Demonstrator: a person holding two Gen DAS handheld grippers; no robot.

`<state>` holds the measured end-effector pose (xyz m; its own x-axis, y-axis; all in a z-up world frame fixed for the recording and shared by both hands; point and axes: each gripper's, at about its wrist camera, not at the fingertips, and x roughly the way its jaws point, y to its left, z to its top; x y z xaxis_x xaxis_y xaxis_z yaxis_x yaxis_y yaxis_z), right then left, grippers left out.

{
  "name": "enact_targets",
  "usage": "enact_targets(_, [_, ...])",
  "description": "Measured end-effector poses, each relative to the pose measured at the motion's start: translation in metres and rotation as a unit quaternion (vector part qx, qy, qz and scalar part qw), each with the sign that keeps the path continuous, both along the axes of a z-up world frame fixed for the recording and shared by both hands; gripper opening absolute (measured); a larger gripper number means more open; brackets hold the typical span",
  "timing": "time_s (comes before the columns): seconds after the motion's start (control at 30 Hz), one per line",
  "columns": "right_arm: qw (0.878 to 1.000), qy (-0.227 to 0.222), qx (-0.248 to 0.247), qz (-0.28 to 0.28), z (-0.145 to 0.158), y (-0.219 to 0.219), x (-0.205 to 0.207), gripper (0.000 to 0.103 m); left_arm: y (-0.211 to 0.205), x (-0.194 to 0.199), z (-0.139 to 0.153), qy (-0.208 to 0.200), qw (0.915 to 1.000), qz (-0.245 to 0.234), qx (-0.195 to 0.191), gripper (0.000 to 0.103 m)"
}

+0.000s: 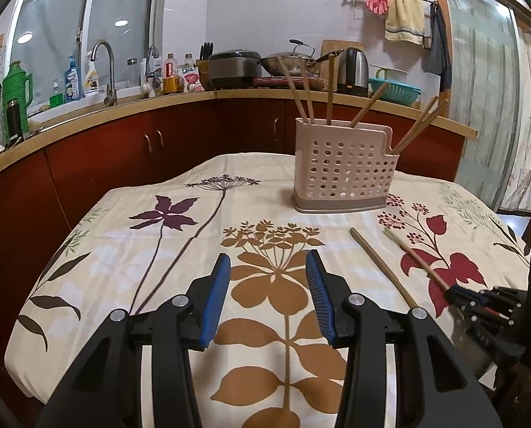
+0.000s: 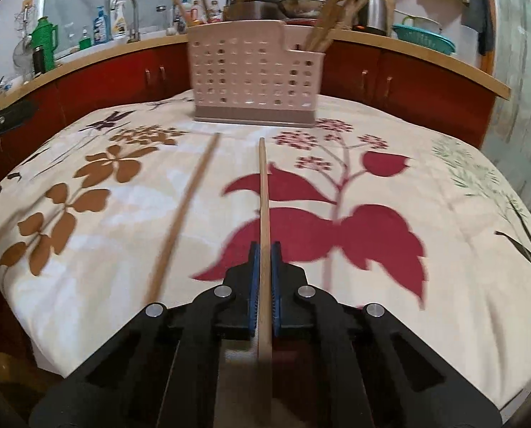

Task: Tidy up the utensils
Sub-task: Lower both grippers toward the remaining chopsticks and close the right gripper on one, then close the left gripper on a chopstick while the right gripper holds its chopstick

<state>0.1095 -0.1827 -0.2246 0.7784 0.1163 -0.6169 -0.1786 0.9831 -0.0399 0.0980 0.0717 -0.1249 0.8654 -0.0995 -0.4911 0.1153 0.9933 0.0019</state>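
A: The right gripper (image 2: 264, 271) pinches one chopstick (image 2: 263, 192) over the table (image 2: 443, 285); the left gripper (image 1: 267, 296) gapes, empty.
B: Gripped near its end, it might swivel and miss the holder (image 2: 254, 75).

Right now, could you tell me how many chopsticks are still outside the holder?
2. One chopstick is clamped in the right gripper, pointing toward the holder; the other chopstick lies loose on the tablecloth to its left. None seem hidden.

Kitchen bkgd: red cabinets (image 1: 122, 149), wood counter (image 1: 179, 98), window (image 1: 83, 25), floral tablecloth (image 1: 179, 249).
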Motion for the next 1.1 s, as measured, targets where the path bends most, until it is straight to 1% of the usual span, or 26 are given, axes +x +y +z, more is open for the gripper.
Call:
enact_targets(0.2, [0.999,-0.004,-0.010,-0.033,0.000,-0.036,-0.002,0.006,-0.016,-0.002,0.001,0.004,0.9999,-0.010,0.003,0.044])
enact_targets(0.3, [0.999,-0.004,-0.002,-0.044,0.000,-0.053,-0.001,0.007,-0.026,-0.003,0.001,0.008,0.9999,-0.015,0.001,0.044])
enact_targets(0.47, [0.999,-0.016,0.018,-0.036,0.005,-0.067,-0.008,0.008,-0.045,-0.008,-0.002,0.019,0.9996,-0.020,-0.004,0.044])
enact_targets(0.6, [0.999,-0.021,0.021,-0.021,0.006,-0.070,-0.021,0.009,-0.065,-0.014,-0.008,0.031,0.9992,-0.024,-0.007,0.044])
enact_targets(0.7, [0.999,-0.021,0.027,-0.017,0.004,-0.076,-0.031,0.018,-0.080,-0.019,-0.014,0.045,0.9985,-0.029,-0.012,0.044])
enact_targets(0.73, [0.999,-0.021,0.030,-0.016,0.003,-0.078,-0.034,0.019,-0.085,-0.020,-0.016,0.048,0.9983,-0.030,-0.012,0.044])
enact_targets(0.93, [0.998,-0.014,0.061,-0.005,-0.003,-0.089,-0.046,0.021,-0.118,-0.029,-0.027,0.063,0.9970,-0.046,-0.004,0.044])
enact_targets(1.1, [0.998,-0.018,0.065,0.007,-0.004,-0.091,-0.057,0.021,-0.143,-0.036,-0.039,0.083,0.9943,-0.066,0.000,0.044])
